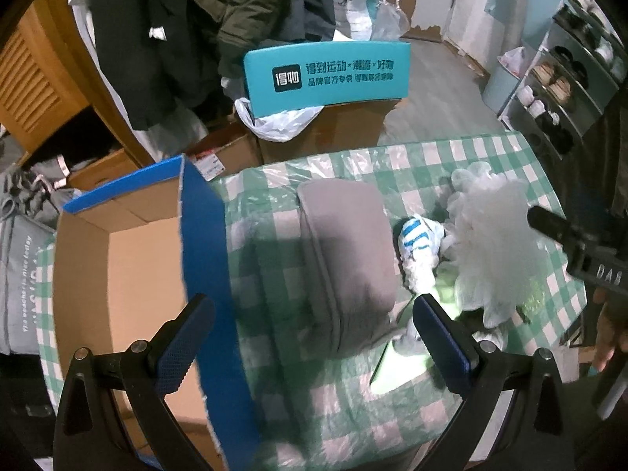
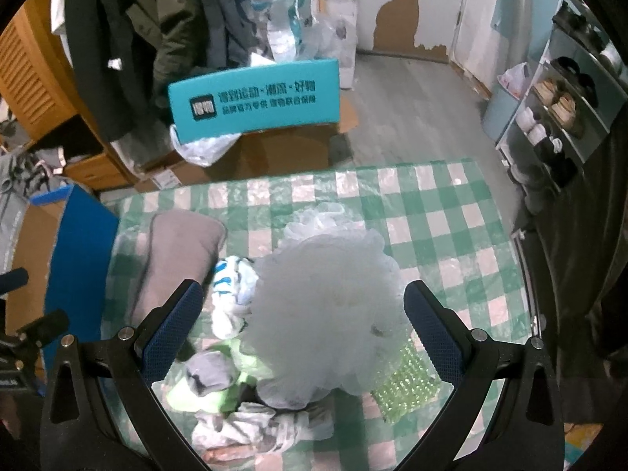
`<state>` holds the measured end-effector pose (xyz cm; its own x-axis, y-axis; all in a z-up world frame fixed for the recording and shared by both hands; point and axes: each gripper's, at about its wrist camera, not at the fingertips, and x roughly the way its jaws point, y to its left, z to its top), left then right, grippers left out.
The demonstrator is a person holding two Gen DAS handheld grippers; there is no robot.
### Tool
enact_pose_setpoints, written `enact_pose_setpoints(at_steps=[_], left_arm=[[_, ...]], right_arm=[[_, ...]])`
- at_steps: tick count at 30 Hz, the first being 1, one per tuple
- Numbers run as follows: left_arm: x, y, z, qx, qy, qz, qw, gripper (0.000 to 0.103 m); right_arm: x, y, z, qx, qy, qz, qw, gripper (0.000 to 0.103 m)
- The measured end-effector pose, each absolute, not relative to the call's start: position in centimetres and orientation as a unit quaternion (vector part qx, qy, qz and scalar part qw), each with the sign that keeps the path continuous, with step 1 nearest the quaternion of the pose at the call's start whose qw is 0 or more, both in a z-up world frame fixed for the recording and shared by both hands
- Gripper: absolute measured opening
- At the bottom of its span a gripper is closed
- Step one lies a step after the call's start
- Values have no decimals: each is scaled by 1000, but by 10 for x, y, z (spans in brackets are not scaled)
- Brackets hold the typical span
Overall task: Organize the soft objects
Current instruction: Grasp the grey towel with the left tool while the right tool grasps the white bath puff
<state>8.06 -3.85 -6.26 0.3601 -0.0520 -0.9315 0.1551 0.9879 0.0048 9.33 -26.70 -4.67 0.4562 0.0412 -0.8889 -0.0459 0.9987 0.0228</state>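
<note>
At far left, the open cardboard box [image 1: 117,259] stands on the checked table [image 1: 353,412]. My left gripper [image 1: 310,337] is spread wide, empty, over the grey cushion [image 1: 349,251]. My right gripper [image 2: 302,325], likewise spread, flanks the white bath pouf [image 2: 325,314] without pinching it.

Both wrist views look steeply down, close over the checked table [image 1: 490,149], sharing the grey cushion [image 2: 176,259].
</note>
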Motion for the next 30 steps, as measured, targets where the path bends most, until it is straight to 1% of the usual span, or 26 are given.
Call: enact_pose_setpoints(at_steps=[4, 12, 18, 27, 30], left_arm=[[97, -44, -80, 33, 584, -69, 808, 102], [118, -57, -120, 55, 618, -62, 781, 102], [125, -66, -136, 40, 638, -71, 765, 102], [135, -85, -167, 66, 661, -78, 744, 102], [138, -87, -176, 61, 668, -80, 737, 102]], right_arm=[[103, -270, -64, -10, 538, 15, 843, 101], [116, -278, -91, 8, 572, 5, 820, 101], [120, -275, -109, -5, 591, 1, 807, 101], [122, -269, -138, -27, 619, 8, 785, 101], [122, -273, -144, -16, 626, 9, 779, 101]])
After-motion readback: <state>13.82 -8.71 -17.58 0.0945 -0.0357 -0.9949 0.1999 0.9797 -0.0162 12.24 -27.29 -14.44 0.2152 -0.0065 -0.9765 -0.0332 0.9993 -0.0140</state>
